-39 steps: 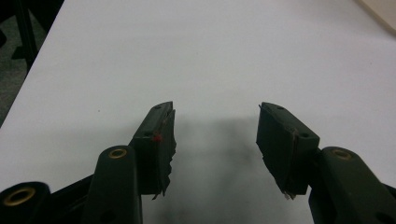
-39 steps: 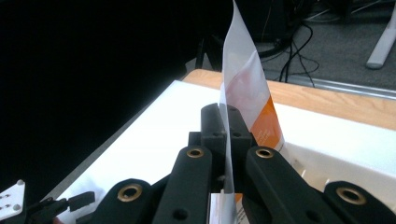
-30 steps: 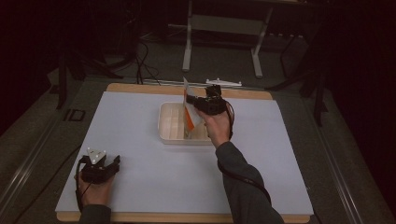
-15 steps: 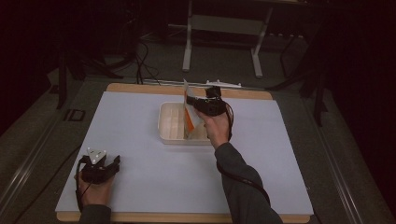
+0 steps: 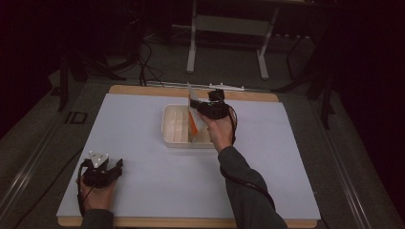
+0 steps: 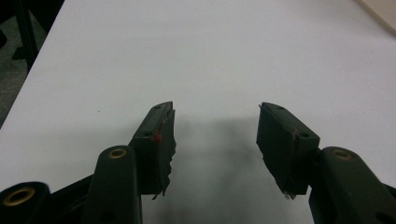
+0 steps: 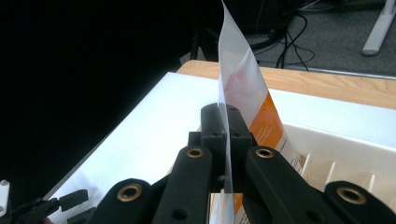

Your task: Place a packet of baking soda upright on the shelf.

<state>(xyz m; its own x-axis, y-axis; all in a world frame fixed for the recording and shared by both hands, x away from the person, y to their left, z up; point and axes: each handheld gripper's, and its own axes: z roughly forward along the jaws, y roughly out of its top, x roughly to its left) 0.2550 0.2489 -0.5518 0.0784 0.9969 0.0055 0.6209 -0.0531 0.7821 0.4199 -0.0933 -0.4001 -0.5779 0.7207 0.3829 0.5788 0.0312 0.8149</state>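
Observation:
My right gripper point(image 5: 197, 108) point(image 7: 223, 122) is shut on a thin white and orange packet point(image 5: 192, 114) point(image 7: 243, 84). It holds the packet edge-up over a white slotted tray point(image 5: 174, 139) point(image 7: 355, 149) at the table's far middle. The packet's lower end hangs down into the tray. My left gripper point(image 5: 114, 168) point(image 6: 215, 133) rests near the front left corner of the white table top point(image 5: 153, 176) point(image 6: 210, 56). It is open, with nothing between its black fingers point(image 6: 159, 135).
The tray has several thin dividers point(image 7: 332, 172). A wooden strip point(image 5: 143, 89) point(image 7: 327, 86) edges the table's far side. Behind it are a metal stand point(image 5: 229, 28) and cables point(image 5: 143, 57) on the floor. The surroundings are dark.

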